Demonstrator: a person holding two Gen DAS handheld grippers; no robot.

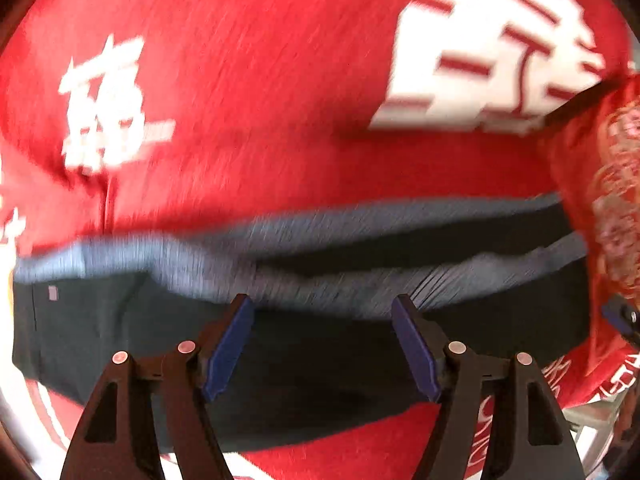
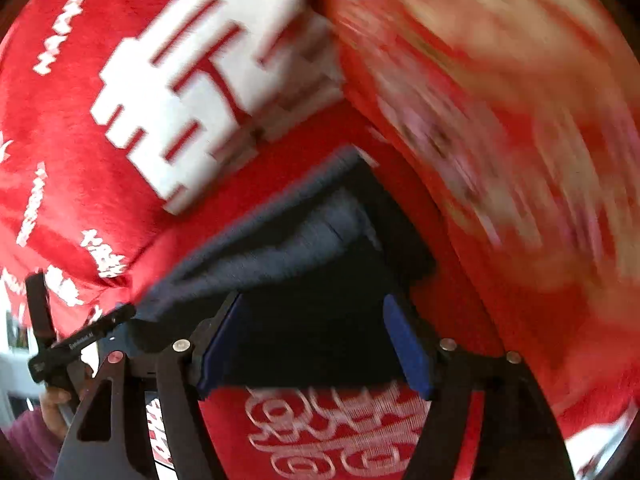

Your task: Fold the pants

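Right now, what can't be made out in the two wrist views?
- Left wrist: pants smeared by motion blur; fold count unclear; left gripper covers the near edge.
- Right wrist: patterned fabric upper right is blurred, unidentifiable.
- Right wrist: hand cut off by frame edge.

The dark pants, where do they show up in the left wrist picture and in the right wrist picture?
Left wrist view: the dark pants lie as a wide band across the lower half, grey waistband on their upper edge, behind the open jaws.
Right wrist view: the dark pants sit at lower centre, slanting up to the right, between and beyond the open jaws.
Shared landmark: the red cloth with large white characters beneath the pants.
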